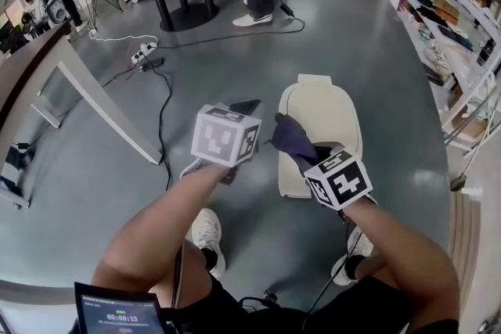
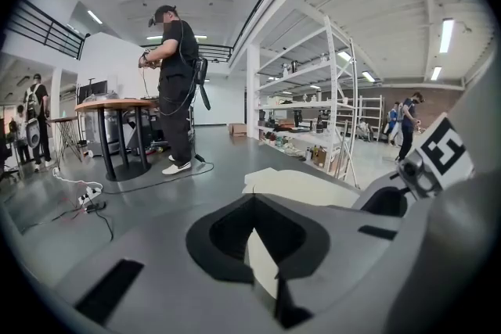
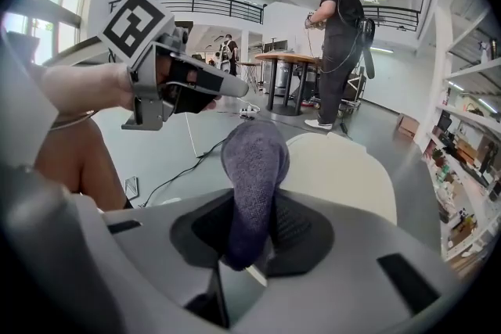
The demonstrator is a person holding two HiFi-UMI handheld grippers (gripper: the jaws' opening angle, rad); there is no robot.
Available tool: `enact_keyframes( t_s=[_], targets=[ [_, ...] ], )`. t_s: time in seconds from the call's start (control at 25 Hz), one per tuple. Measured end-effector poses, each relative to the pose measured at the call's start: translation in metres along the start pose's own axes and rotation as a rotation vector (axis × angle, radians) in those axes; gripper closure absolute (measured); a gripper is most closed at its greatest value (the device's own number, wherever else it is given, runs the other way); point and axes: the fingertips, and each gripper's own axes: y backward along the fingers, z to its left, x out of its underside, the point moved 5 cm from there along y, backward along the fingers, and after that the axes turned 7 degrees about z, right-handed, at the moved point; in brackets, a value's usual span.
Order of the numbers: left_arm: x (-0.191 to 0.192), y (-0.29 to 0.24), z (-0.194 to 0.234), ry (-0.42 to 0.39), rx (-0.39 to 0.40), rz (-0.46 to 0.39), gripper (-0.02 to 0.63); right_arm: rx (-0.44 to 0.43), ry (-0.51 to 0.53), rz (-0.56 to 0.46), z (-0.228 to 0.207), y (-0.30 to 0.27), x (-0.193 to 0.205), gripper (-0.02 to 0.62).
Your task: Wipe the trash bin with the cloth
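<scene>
Progress: looks early, no wipe stroke visible. Cloth (image 1: 291, 138) is already in the right gripper (image 1: 300, 151), so pickup is done. Bin (image 1: 322, 117) stands on the floor (image 1: 102, 168) right in front of the person's feet, cream, lid shut. Cloth hangs over the bin's near left edge. Can't tell from the head view whether it touches the lid; the right gripper view shows it raised with the lid behind it, so probably still off the surface. No marks show which parts are wiped, so I judge the whole bin is left: top, then sides.

Right gripper: jaws clamped on the lower end of the dark cloth (image 3: 252, 184), and the rest sticks up out of them in a rounded wad.

Left gripper (image 1: 241, 107): jaws pressed together with nothing between them, per the left gripper view. It's held in the air just left of the bin, not touching it, and isn't steadying anything.

Next step likely: bring the cloth down onto the lid and sweep across.
</scene>
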Motion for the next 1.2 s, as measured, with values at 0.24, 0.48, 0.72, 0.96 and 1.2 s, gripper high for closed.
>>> enact_keyframes(
  t_s=[0.24, 0.48, 0.72, 0.96, 1.2],
  targets=[
    [-0.001, -0.002, -0.004, -0.01, 0.019, 0.007, 0.609, 0.016, -0.024, -0.006, -0.011, 0.012, 0.012, 0.503],
    [-0.001, -0.007, -0.017, -0.035, 0.046, 0.03, 0.609, 0.055, -0.077, -0.005, -0.029, 0.029, 0.028, 0.503],
    [-0.006, -0.011, -0.03, -0.06, 0.077, 0.033, 0.609, 0.111, -0.137, 0.002, -0.049, 0.044, 0.046, 0.503],
    [-0.016, -0.016, -0.047, -0.056, 0.11, 0.023, 0.609, 0.155, -0.187, 0.009, -0.068, 0.056, 0.063, 0.503],
    [-0.018, -0.042, -0.079, -0.081, 0.138, 0.012, 0.609, 0.184, -0.217, 0.019, -0.096, 0.062, 0.091, 0.503]
  ],
)
